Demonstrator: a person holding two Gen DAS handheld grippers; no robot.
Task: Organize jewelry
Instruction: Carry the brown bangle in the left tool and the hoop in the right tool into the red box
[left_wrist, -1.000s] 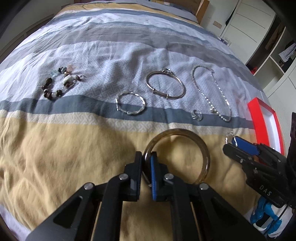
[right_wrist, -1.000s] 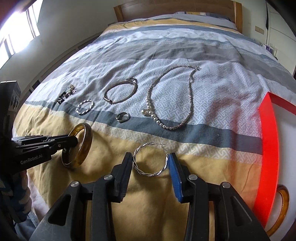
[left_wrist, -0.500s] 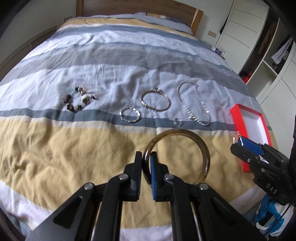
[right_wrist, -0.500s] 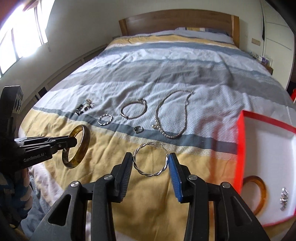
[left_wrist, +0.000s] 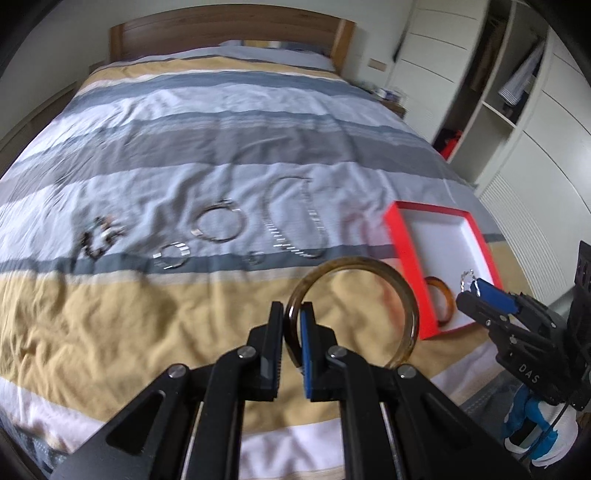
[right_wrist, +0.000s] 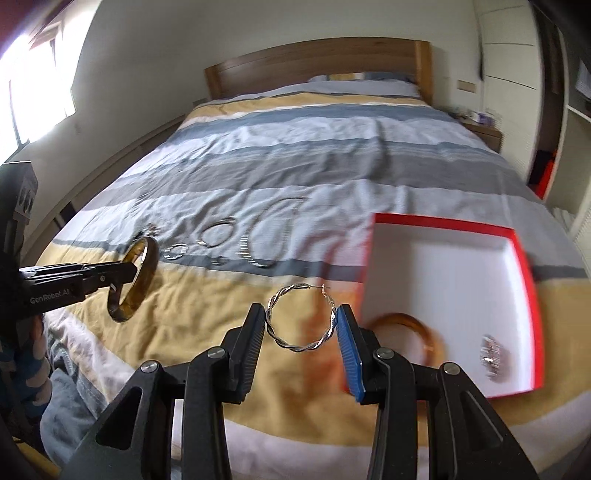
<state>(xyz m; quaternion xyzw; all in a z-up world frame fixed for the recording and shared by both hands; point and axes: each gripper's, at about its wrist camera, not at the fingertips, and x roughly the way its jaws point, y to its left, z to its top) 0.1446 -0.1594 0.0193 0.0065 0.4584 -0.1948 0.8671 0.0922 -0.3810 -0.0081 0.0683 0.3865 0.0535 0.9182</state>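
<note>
Amber bangle (left_wrist: 402, 295) pinched by its rim in left gripper (left_wrist: 291, 332), up off the bed (left_wrist: 110, 332). Twisted silver hoop (right_wrist: 301, 319) clamped across w/ right gripper (right_wrist: 301, 325), near red box (right_wrist: 532, 295) holding another bangle (right_wrist: 424, 328). Necklace (left_wrist: 291, 218), bracelets on blanket, blurred.

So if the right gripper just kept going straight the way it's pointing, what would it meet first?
Probably the striped bedspread, near the left edge of the red box. The right gripper, shut on the twisted silver hoop, points down the bed; depth is unclear.
</note>
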